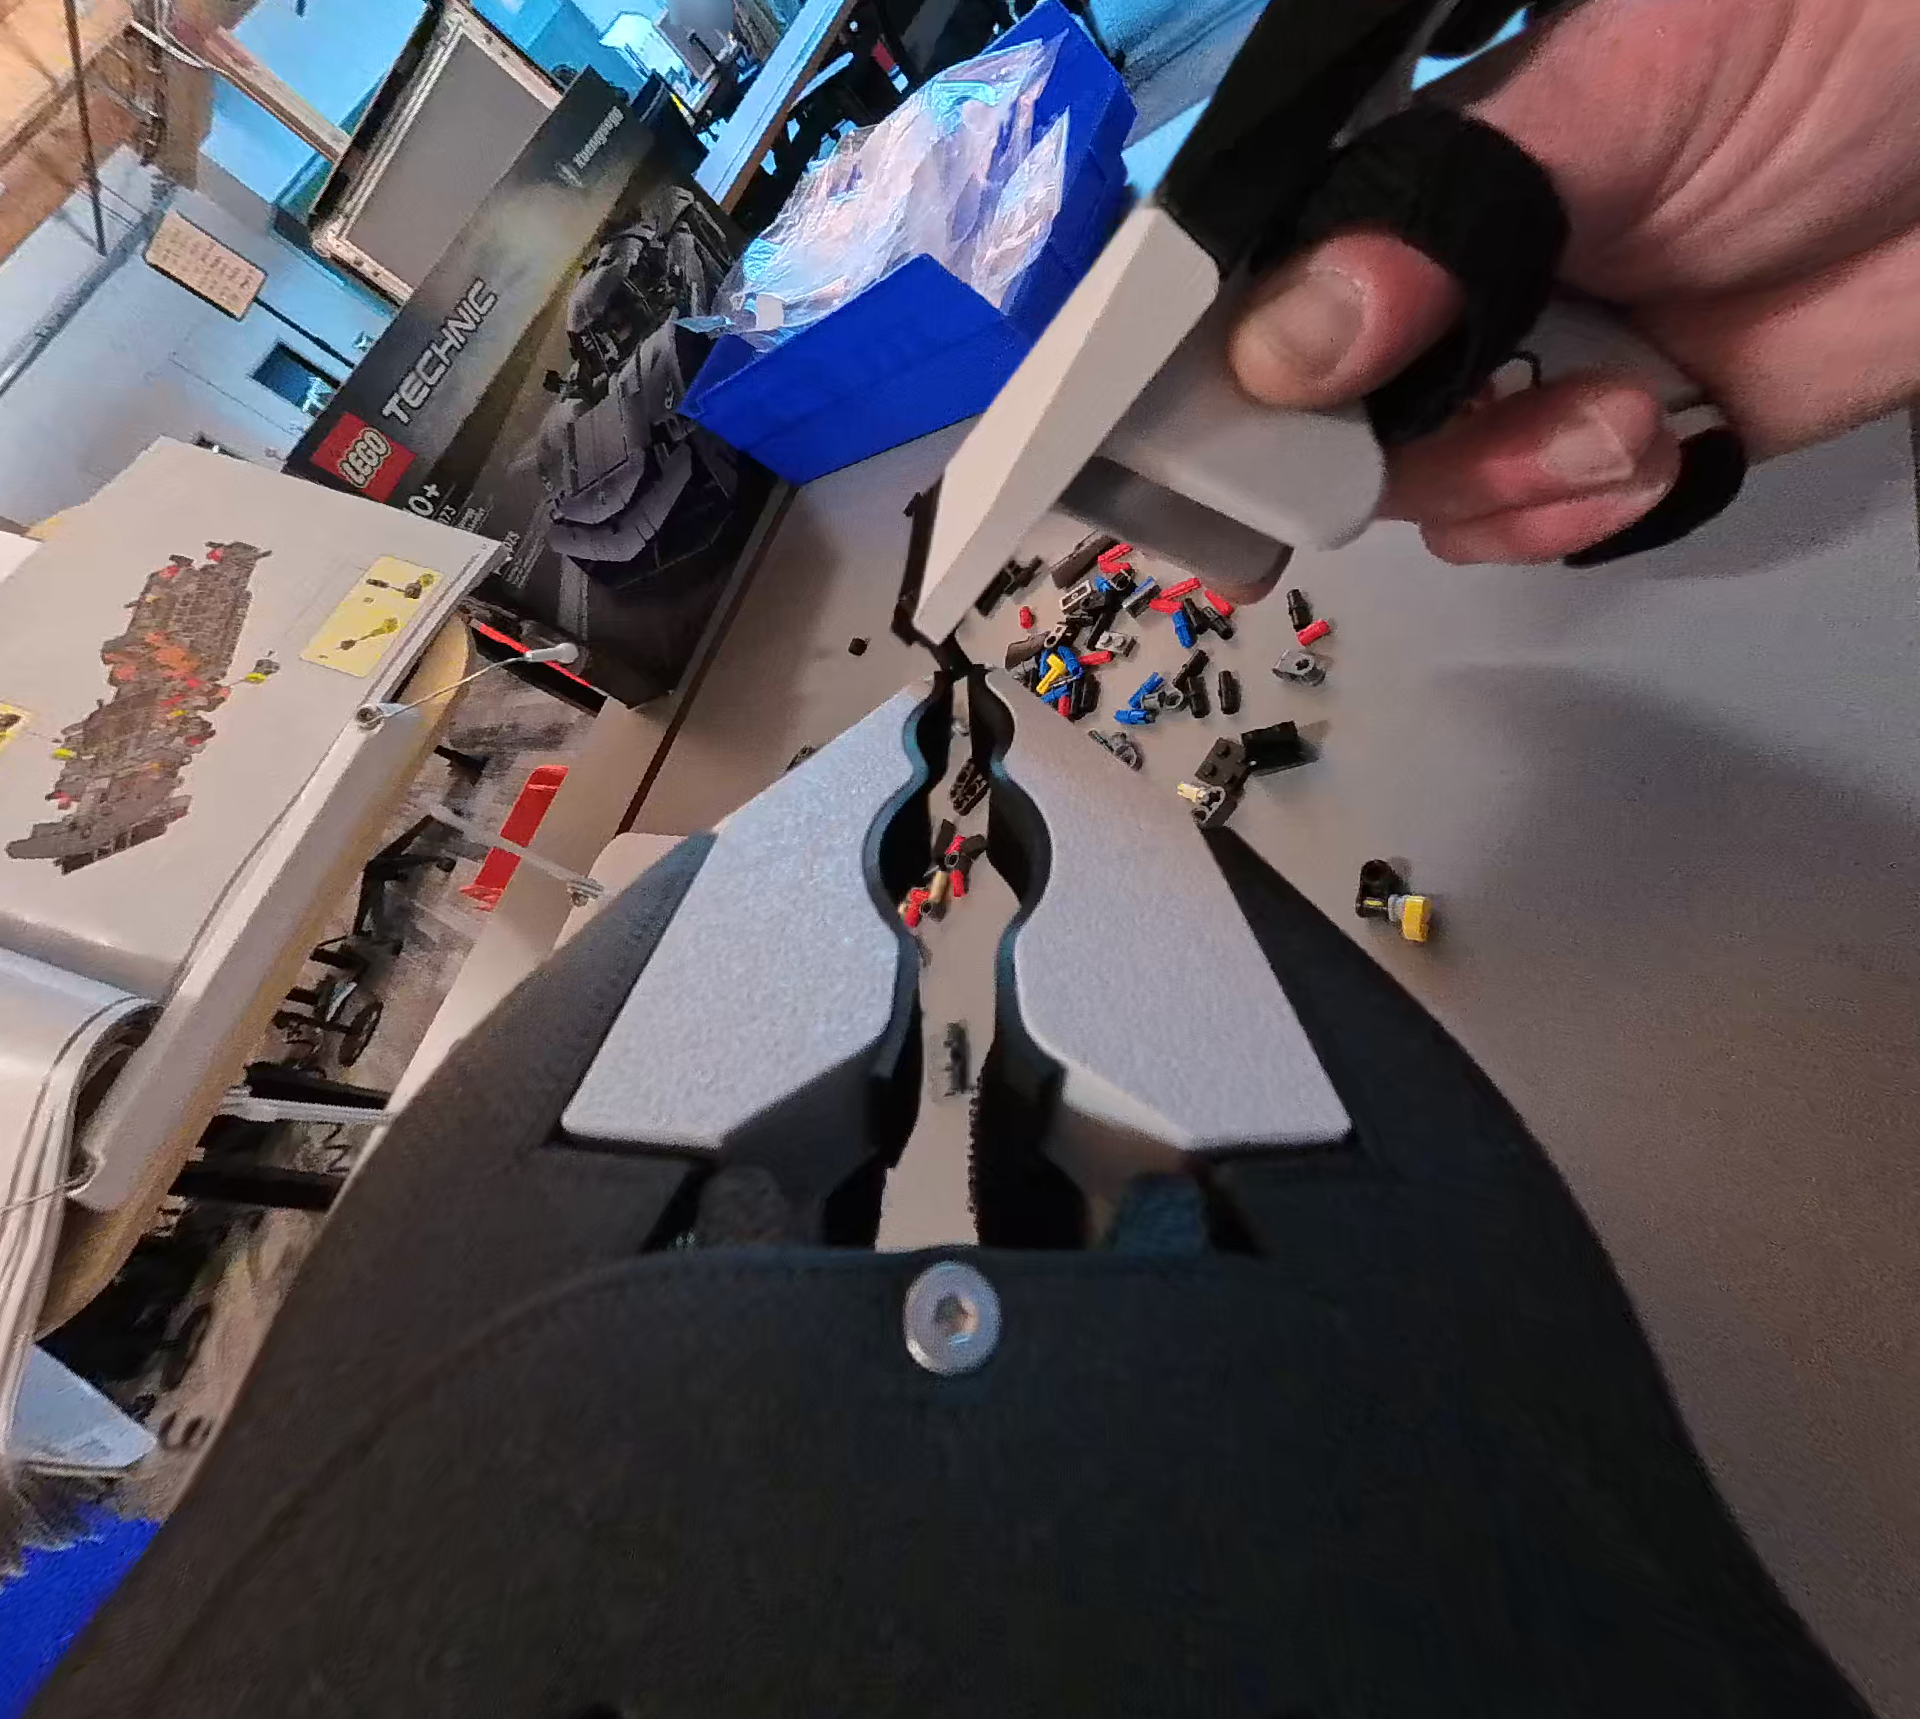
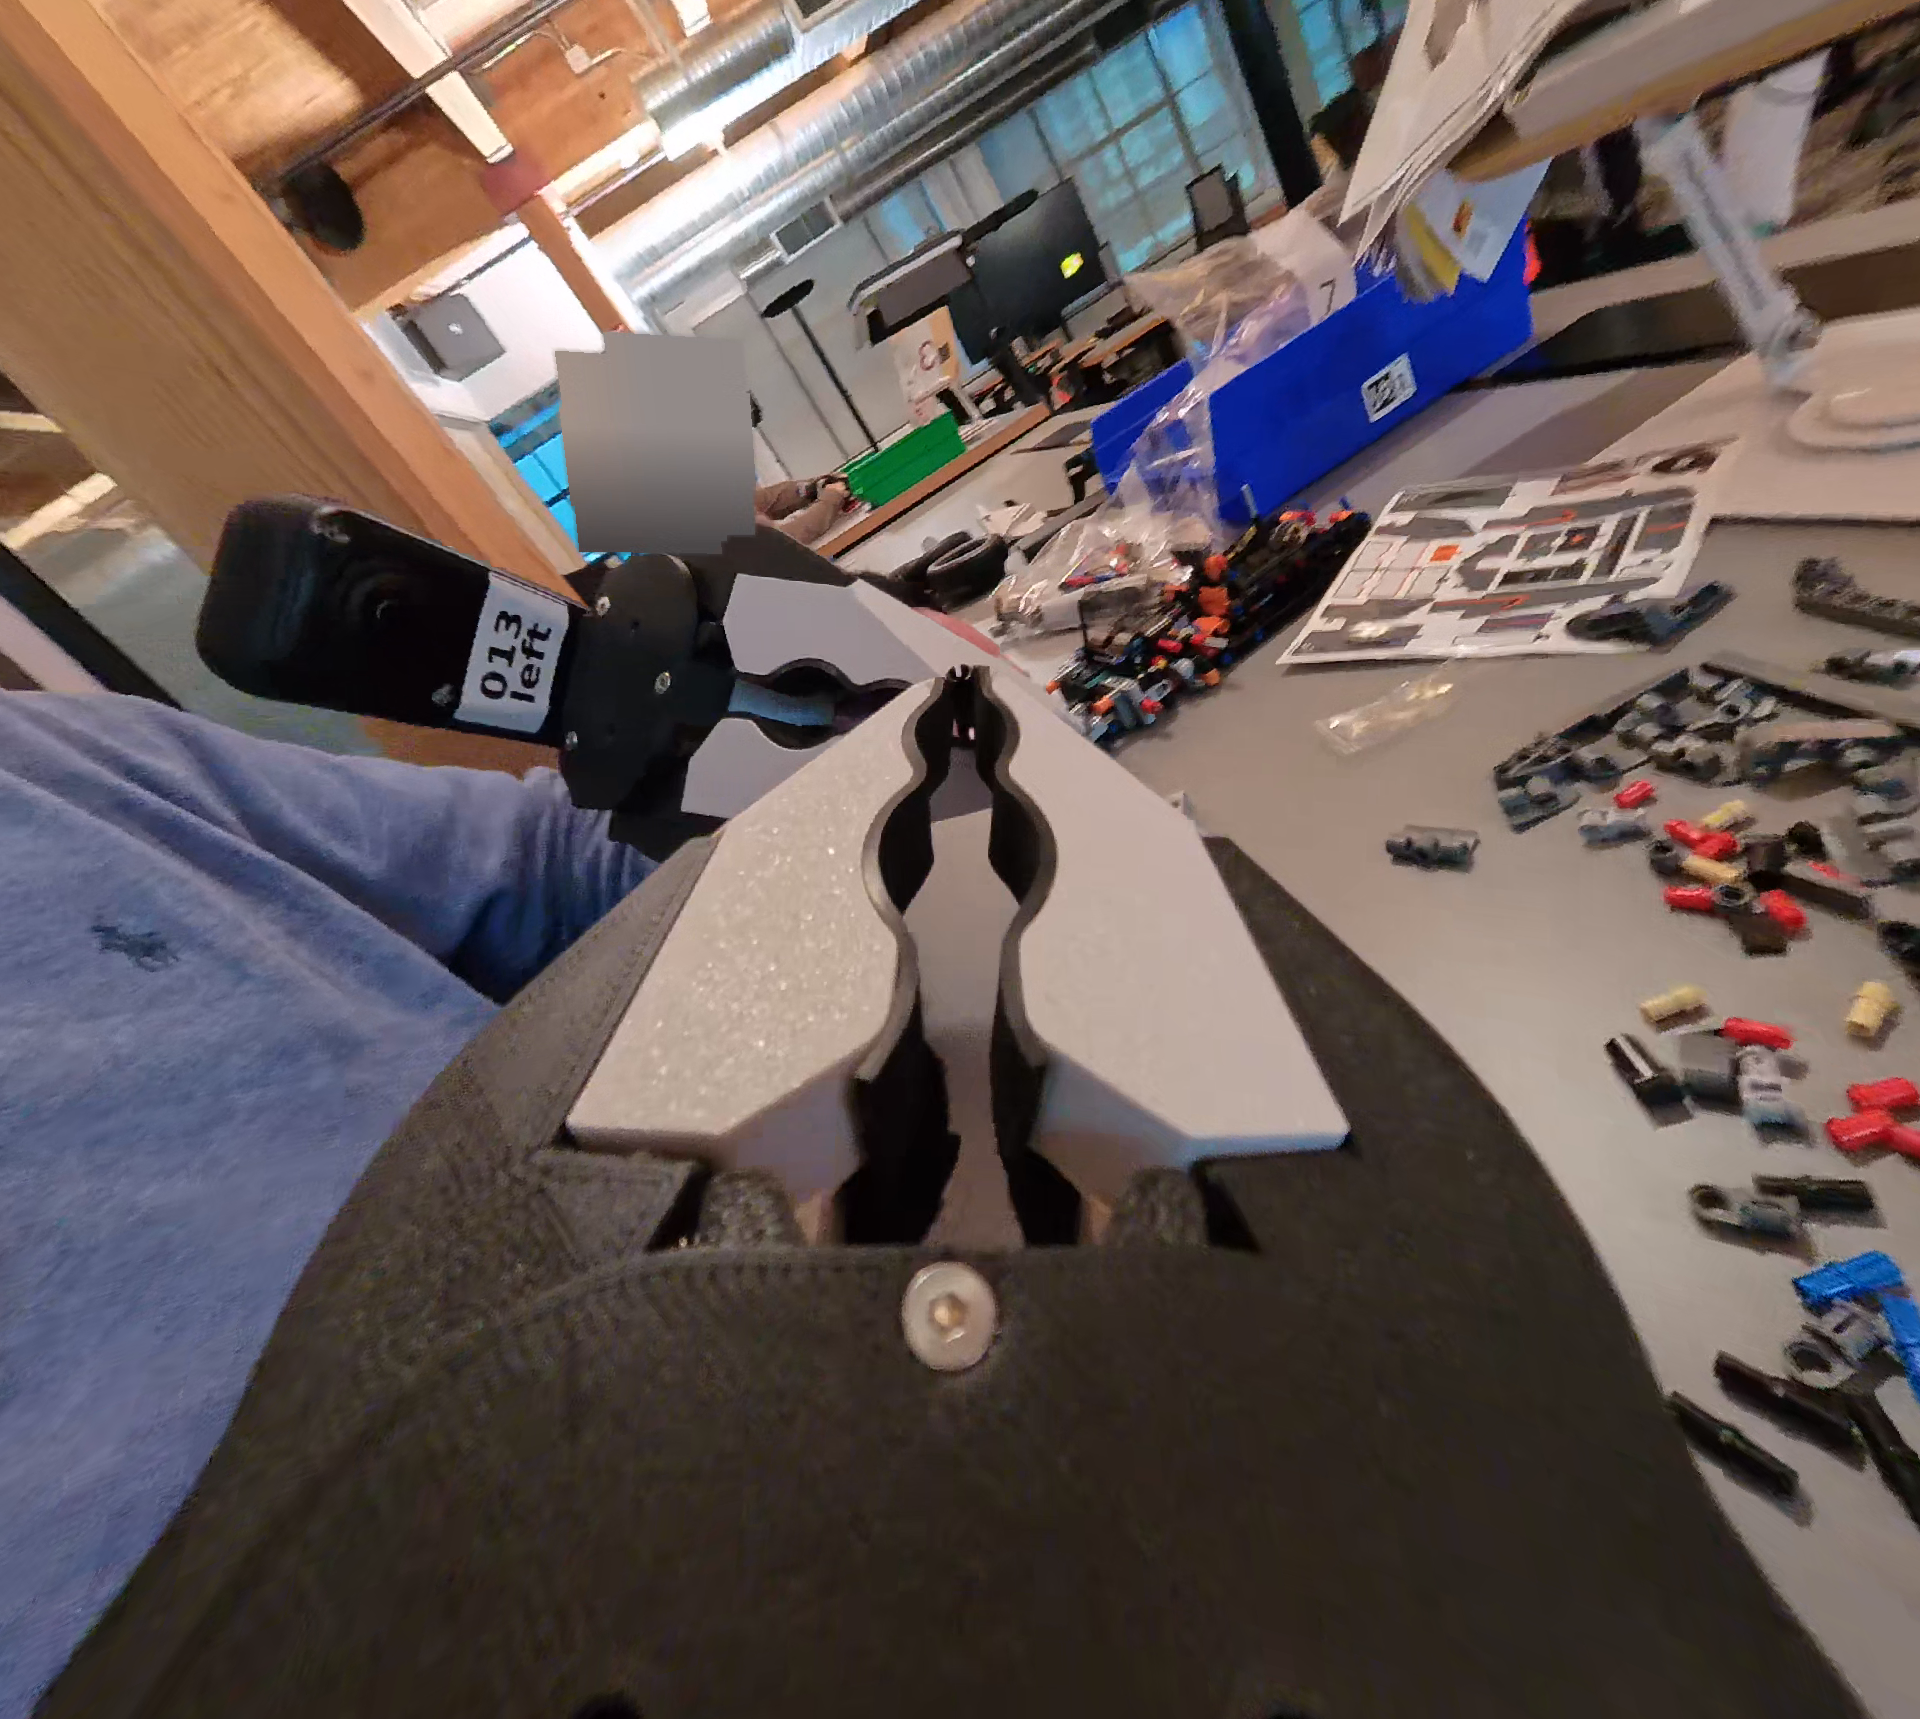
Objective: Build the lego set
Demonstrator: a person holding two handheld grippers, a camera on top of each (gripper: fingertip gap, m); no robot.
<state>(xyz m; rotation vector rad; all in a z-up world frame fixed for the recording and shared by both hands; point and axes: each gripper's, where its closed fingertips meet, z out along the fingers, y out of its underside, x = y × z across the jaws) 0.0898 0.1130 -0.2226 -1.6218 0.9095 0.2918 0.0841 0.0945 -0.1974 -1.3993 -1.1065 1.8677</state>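
My left gripper is shut on a thin black lego piece that sticks up past its tips. My right gripper comes in from the upper right, held by a hand, and its tip touches that same piece. In the right wrist view my right gripper is shut on a small black piece; I cannot tell if it is the same one. The left gripper's black body sits just behind, its tips hidden. Both are held above the grey table.
Loose small lego pieces lie scattered on the table. A partly built model, a sticker sheet, a blue bin with plastic bags, the set's box and an open instruction booklet stand around. My left and right fingertips are right by each other.
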